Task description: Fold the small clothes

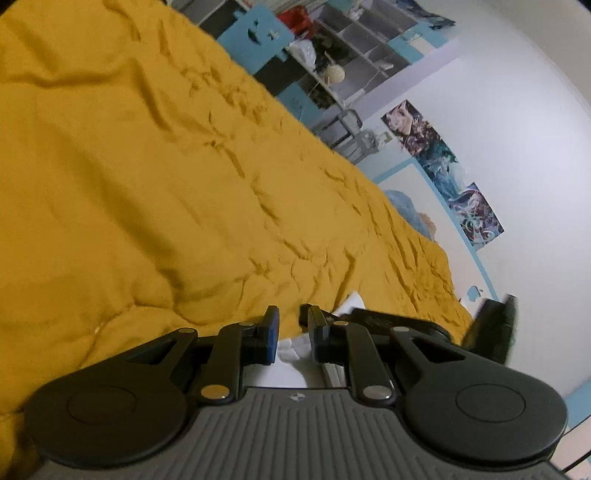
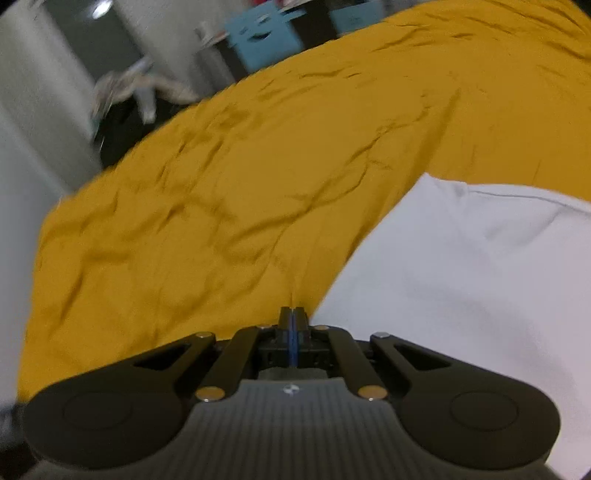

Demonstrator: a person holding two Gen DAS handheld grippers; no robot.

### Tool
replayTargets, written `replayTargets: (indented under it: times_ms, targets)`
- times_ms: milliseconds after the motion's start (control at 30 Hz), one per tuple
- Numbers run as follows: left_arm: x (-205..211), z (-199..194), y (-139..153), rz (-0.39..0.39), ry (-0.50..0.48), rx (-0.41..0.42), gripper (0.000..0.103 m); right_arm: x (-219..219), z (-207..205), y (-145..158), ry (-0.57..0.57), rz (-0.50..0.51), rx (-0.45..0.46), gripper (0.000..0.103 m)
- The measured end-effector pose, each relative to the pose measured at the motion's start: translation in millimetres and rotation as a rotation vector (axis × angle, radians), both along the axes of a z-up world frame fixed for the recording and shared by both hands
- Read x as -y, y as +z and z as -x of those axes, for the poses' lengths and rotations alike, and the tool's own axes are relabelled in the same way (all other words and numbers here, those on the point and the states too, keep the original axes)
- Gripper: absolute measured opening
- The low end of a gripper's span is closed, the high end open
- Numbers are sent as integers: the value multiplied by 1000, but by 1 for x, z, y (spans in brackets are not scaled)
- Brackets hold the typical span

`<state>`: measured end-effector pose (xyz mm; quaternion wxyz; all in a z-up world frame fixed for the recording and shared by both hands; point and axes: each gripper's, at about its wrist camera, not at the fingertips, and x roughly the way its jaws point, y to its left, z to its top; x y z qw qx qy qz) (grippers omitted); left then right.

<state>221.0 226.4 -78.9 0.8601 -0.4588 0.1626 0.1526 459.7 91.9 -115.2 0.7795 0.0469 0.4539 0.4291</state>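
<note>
A white garment lies flat on the yellow bedspread, filling the lower right of the right wrist view. My right gripper is shut, its blue pads pressed together with nothing between them, just left of the garment's edge. In the left wrist view my left gripper stands open by a narrow gap. A bit of the white garment shows below and behind its fingers, and the pads do not press on it. The rest of the cloth is hidden by the gripper body.
The yellow bedspread is wrinkled and wide. Past its far edge stand a shelf unit with clutter and a blue panel. Posters hang on the white wall. A dark blurred object sits right of the left gripper.
</note>
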Motion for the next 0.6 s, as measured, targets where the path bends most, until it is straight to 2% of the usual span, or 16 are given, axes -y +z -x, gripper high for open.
replayTargets:
  times_ms: [67,167,233,333,467,533,600]
  targets:
    - [-2,-2,-1,11,-2,-5,17,-8,-1,-3,-32,-17,17,0]
    - [-4,-1,-4,32,-31,-1,17,-6,-3,10,-81,-131,31,0]
    - [-5,2,-3,32,-8,9,17,7,0,20,-92,-199,24,0]
    - [-10,8,-1,21,73,2,17,19,13,23,-96,-173,-25,0]
    - [-19,14,6,30,169,-6,17,27,47,10,-80,-108,-90,0]
    - [-23,16,8,34,199,-7,17,24,62,5,-106,-107,-94,0]
    - [-28,16,9,53,212,-3,17,21,72,9,-104,-76,-55,0]
